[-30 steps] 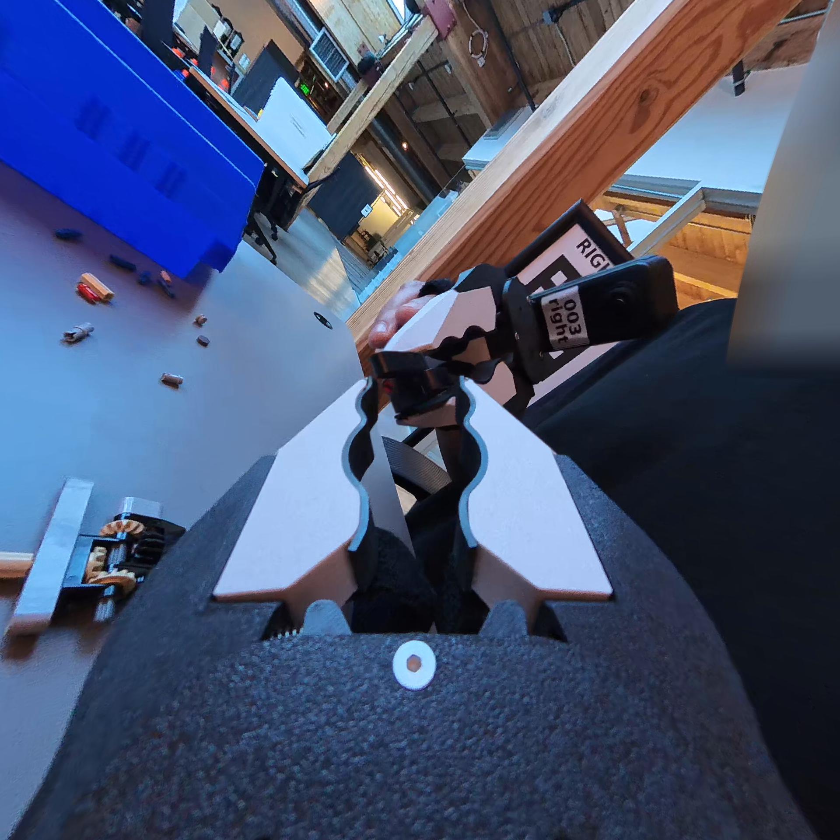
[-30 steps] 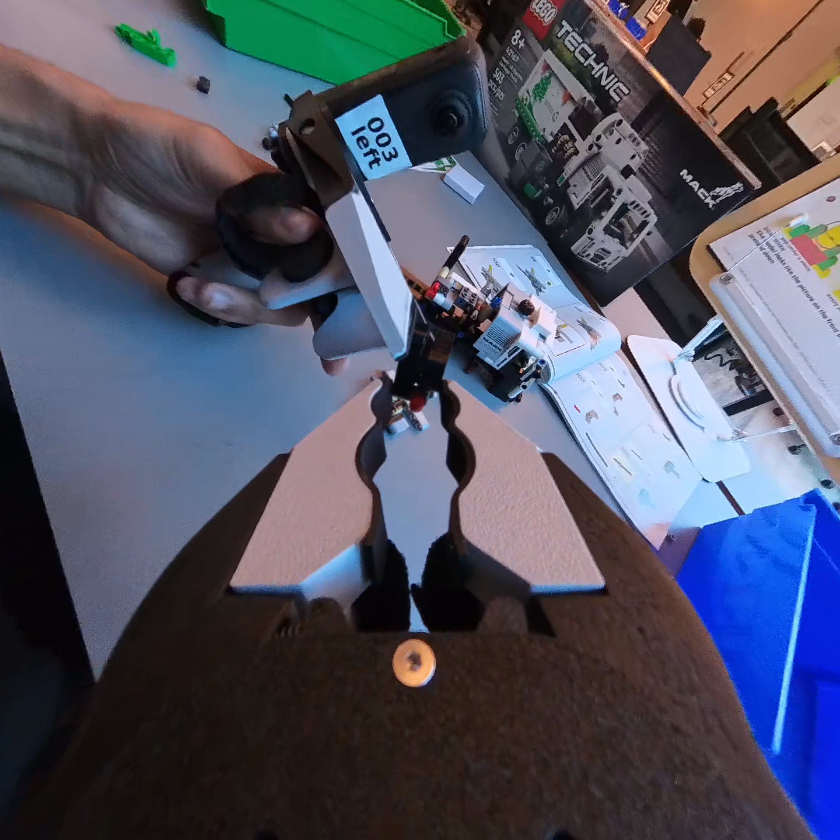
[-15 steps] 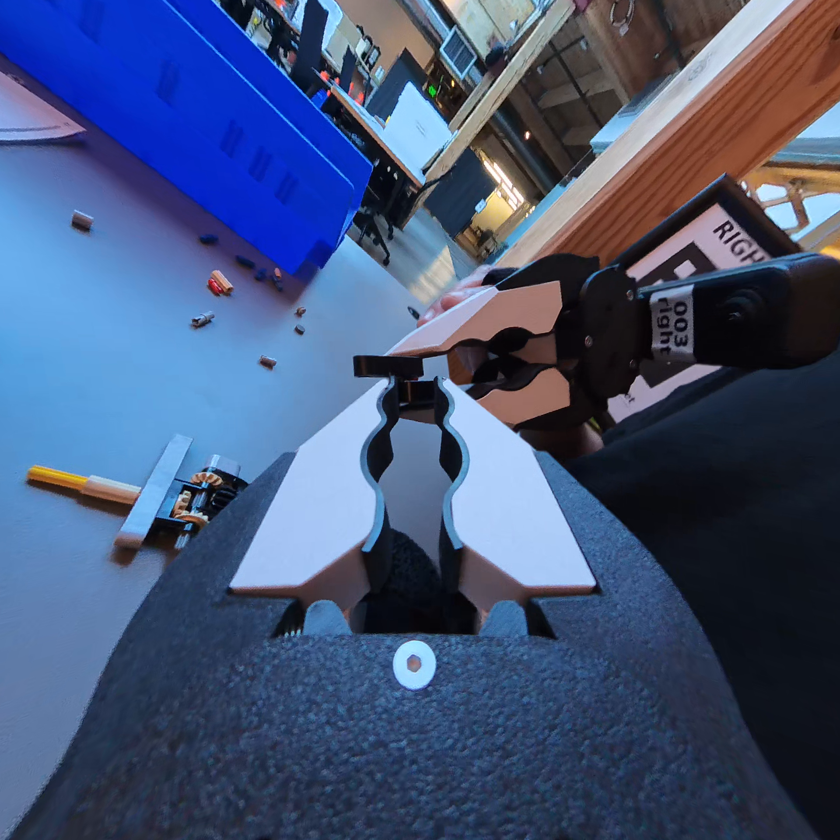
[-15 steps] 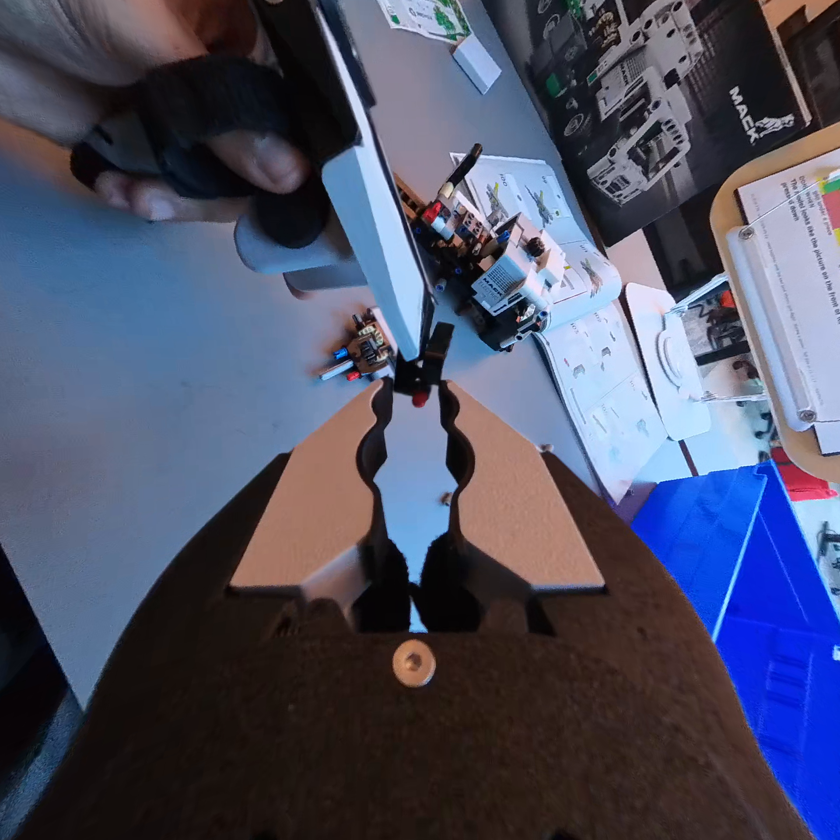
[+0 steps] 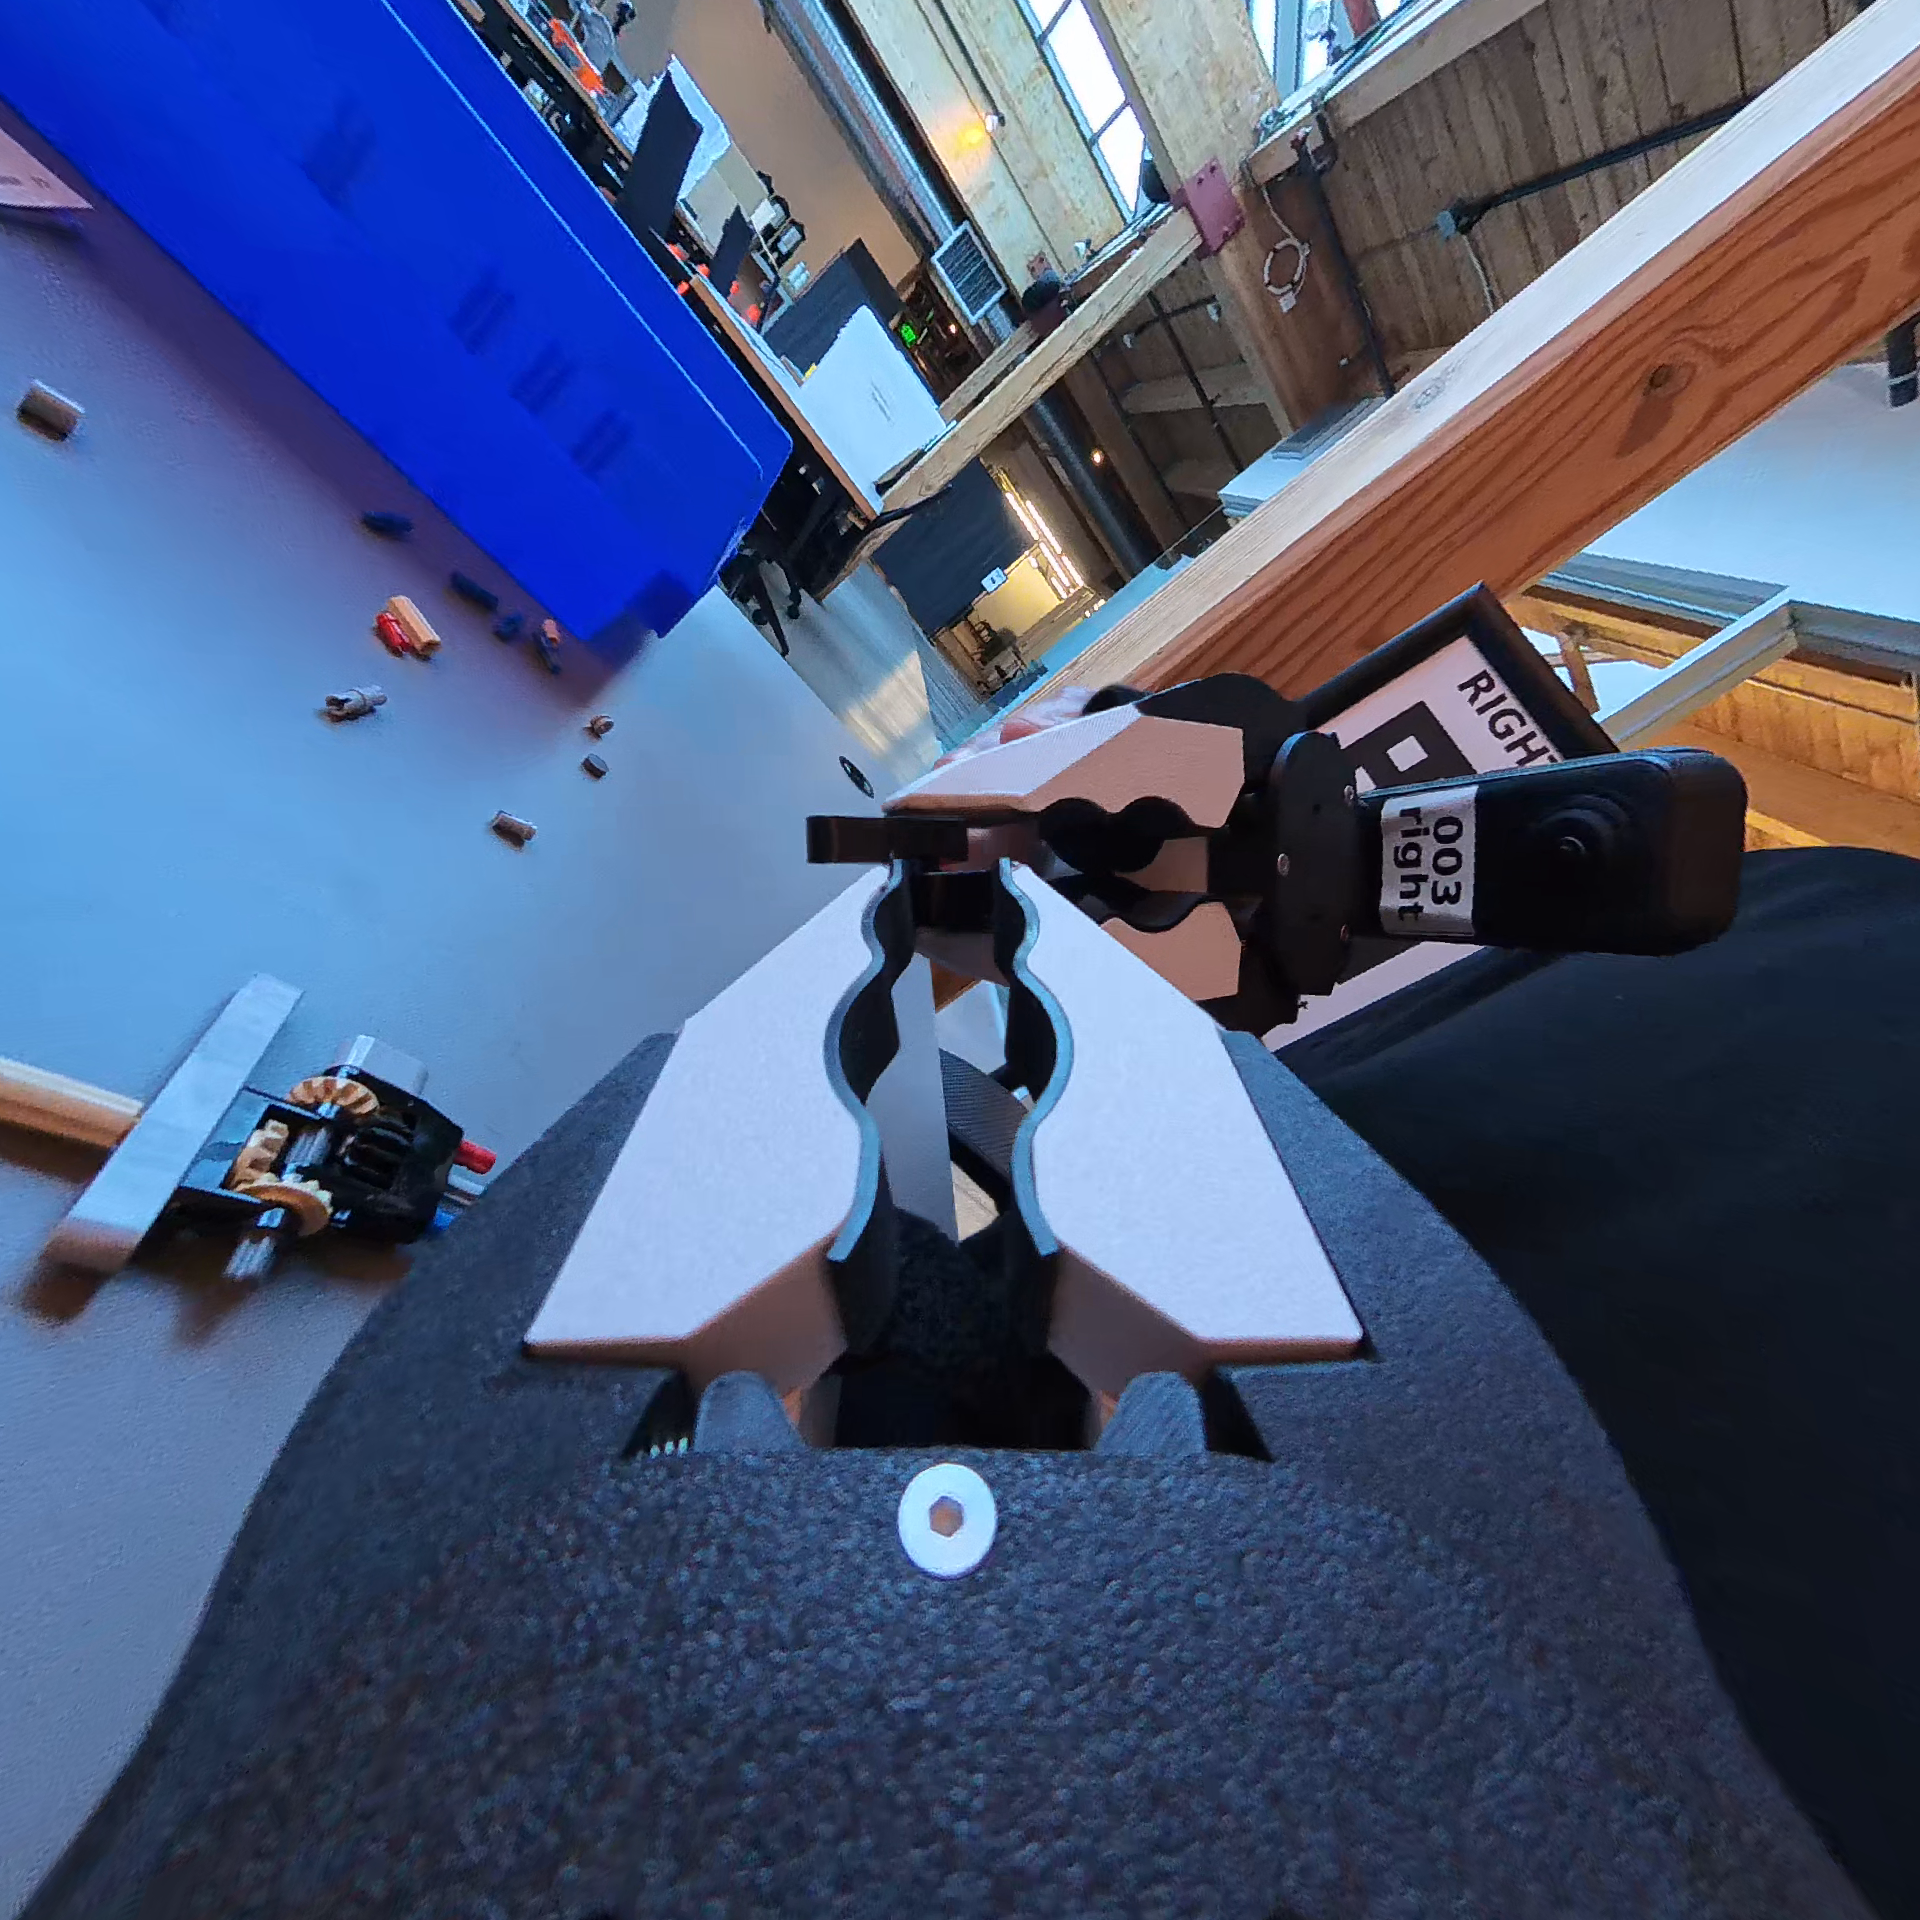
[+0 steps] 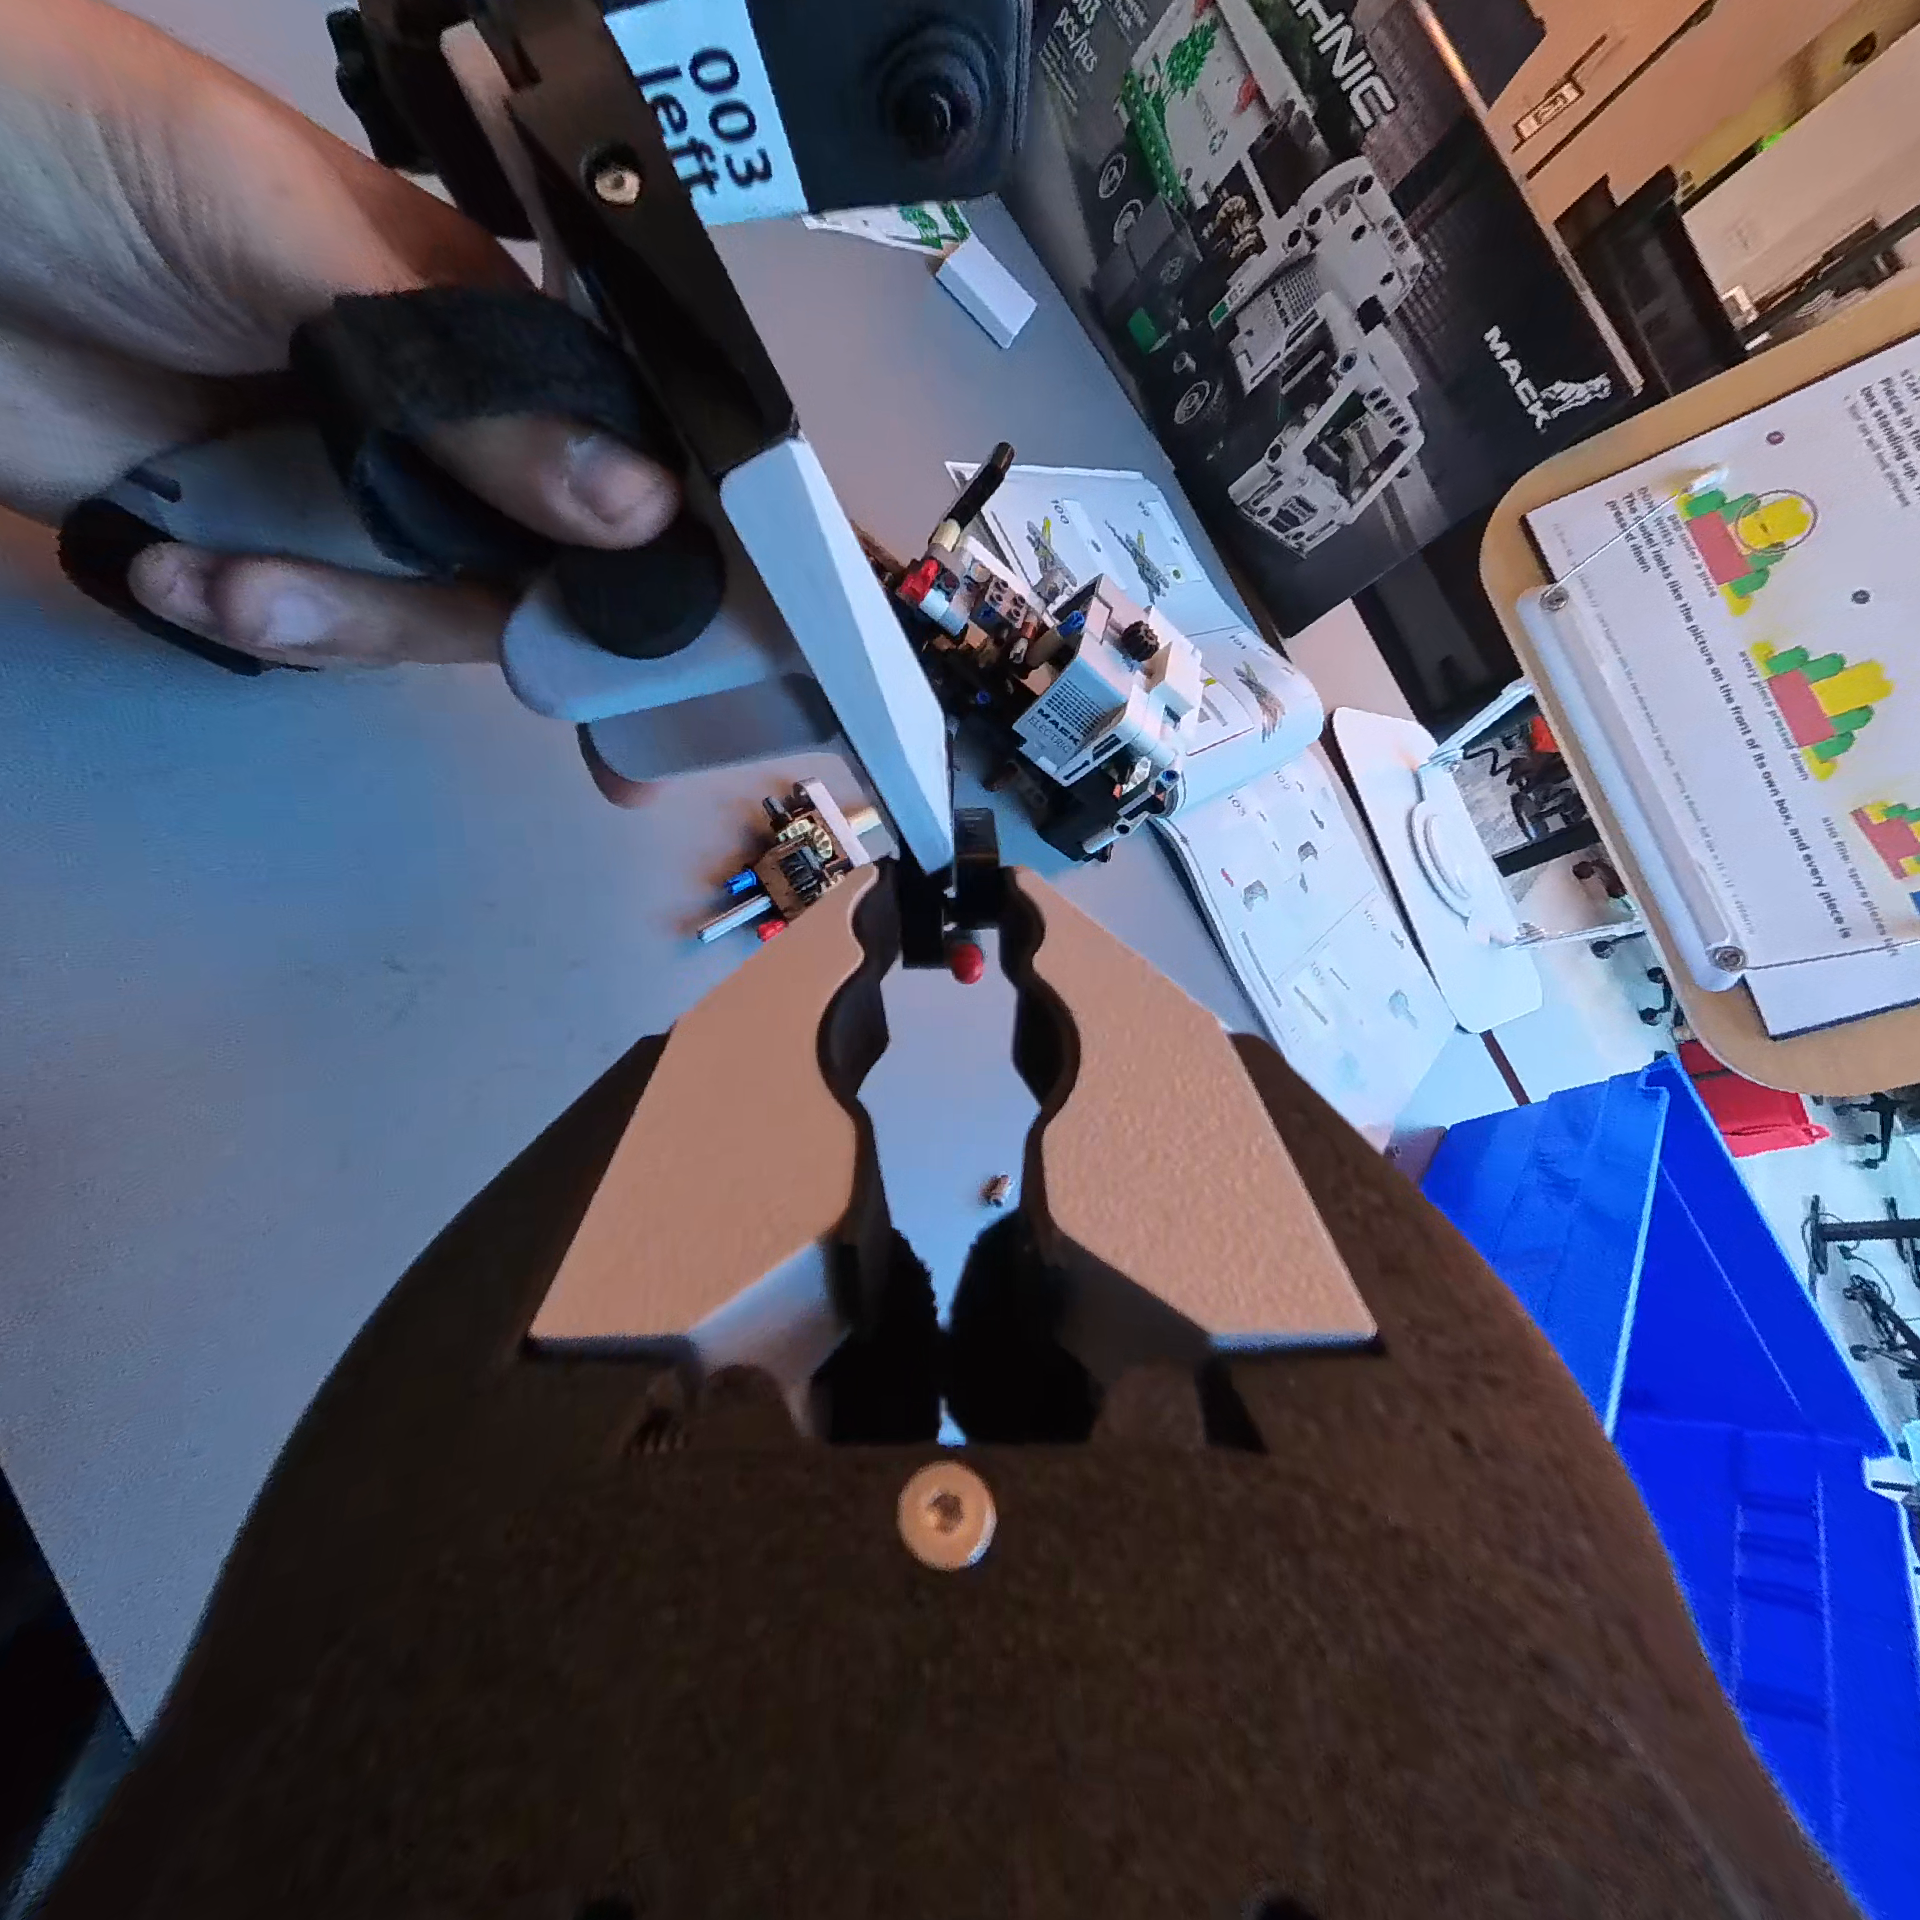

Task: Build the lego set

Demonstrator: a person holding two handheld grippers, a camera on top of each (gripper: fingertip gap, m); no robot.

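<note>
Both grippers meet tip to tip above the table and hold one small black lego piece (image 5: 883, 840) between them. In the left wrist view my left gripper (image 5: 948, 896) is shut on its black end, and the right gripper (image 5: 925, 862) reaches in from the right. In the right wrist view my right gripper (image 6: 943, 920) is shut on the same black piece (image 6: 920, 925), which carries a red pin (image 6: 966, 961). The left gripper (image 6: 935, 852) comes down from the upper left, held by a hand (image 6: 312, 468).
A small geared sub-assembly (image 5: 312, 1153) lies on the grey table; it also shows in the right wrist view (image 6: 800, 873). A white truck cab build (image 6: 1091, 717) stands on an open instruction booklet (image 6: 1299, 894). Blue bin (image 5: 364, 260), set box (image 6: 1299, 260), loose small pieces (image 5: 405, 629). Both grippers' tips are close together, under 4 cm apart.
My left gripper's fingers have closed in tighter on the black piece. Both grippers have turned and drawn closer together, still joined at the piece. The things on the table have not moved.
</note>
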